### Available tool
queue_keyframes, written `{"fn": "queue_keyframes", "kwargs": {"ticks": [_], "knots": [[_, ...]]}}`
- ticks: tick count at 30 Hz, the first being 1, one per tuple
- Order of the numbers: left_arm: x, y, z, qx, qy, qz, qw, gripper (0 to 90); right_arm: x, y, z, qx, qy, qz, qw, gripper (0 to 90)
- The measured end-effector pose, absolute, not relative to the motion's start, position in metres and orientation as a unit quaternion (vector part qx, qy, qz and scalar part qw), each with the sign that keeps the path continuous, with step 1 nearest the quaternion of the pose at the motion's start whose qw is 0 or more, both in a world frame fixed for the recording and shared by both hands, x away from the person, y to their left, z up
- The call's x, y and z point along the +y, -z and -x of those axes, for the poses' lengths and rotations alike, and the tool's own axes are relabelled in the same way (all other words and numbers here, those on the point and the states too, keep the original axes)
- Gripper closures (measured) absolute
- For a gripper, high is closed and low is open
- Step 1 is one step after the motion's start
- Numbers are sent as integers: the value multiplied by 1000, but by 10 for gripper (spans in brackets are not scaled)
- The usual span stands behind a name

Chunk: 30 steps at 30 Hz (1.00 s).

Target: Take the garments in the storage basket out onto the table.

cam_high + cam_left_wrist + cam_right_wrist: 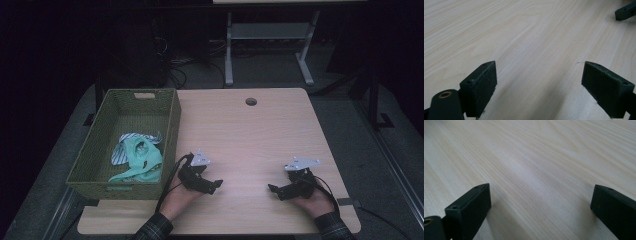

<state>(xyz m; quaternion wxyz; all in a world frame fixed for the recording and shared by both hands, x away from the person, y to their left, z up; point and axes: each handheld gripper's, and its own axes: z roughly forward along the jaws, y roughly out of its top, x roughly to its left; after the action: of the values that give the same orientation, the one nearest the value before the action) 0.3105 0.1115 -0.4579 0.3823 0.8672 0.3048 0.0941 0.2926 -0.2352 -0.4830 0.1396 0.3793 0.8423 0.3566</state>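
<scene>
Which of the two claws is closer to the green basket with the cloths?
The left claw. It rests on the table just beside the green basket, near its right wall, while the right claw lies farther to the right, near the table's other edge.

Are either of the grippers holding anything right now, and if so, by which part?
Nothing is held. The left gripper and the right gripper both stand open over bare table.
</scene>
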Motion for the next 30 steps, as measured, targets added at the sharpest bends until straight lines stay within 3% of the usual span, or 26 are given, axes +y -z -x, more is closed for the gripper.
{"fn": "queue_keyframes", "kwargs": {"ticks": [30], "knots": [[113,445,-315,307,-80,-861,398,124,-235,483,-293,842,-357,-379,140,28]]}}
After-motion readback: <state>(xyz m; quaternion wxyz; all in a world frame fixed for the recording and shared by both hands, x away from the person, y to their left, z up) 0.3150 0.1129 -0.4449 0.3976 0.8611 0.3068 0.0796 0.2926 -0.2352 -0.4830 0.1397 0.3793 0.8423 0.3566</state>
